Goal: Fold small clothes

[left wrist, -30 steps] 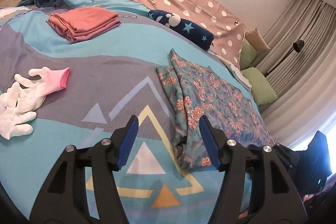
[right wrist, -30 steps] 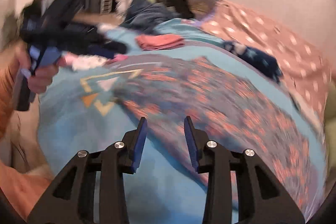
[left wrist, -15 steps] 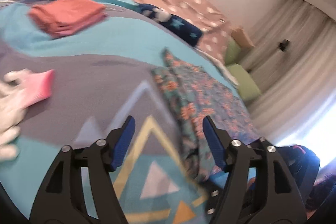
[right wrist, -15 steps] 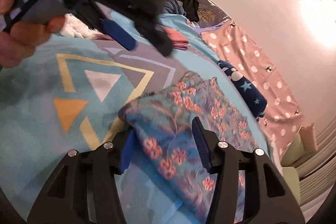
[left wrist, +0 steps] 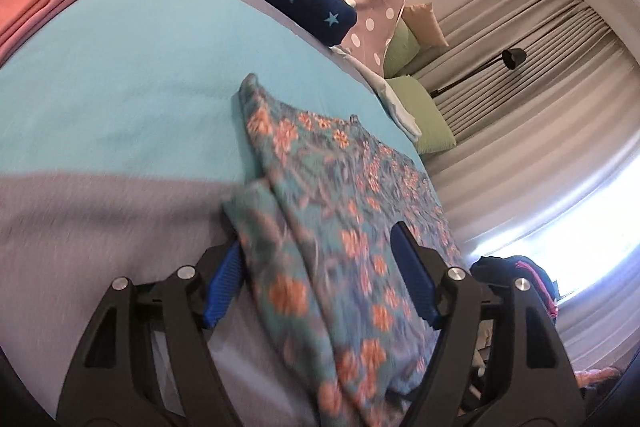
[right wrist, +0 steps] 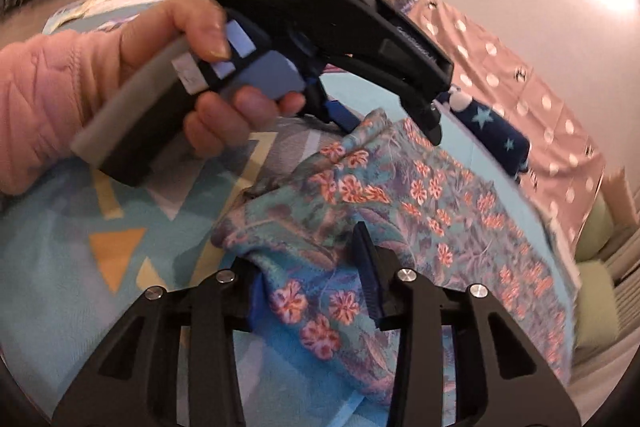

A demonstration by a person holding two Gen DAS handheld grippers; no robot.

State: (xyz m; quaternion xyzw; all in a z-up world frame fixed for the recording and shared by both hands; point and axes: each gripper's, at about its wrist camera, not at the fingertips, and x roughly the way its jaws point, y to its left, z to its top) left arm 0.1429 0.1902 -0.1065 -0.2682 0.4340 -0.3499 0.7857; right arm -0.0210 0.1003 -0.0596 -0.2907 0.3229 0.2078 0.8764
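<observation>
The floral garment [left wrist: 344, 227] lies on the bed with its long axis running away from both claws, its near edge between the left claw's [left wrist: 316, 267] spread jaws and the right claw's [right wrist: 314, 291] closing jaws.

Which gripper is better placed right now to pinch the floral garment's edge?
Right. The right gripper is closing with a raised fold of the floral garment between its fingers; the left gripper only straddles it, wide.

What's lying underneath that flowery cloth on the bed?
The flowery cloth lies on a blue and grey bedspread with triangle shapes. Whatever sits directly beneath the cloth is covered, so I cannot tell.
</observation>
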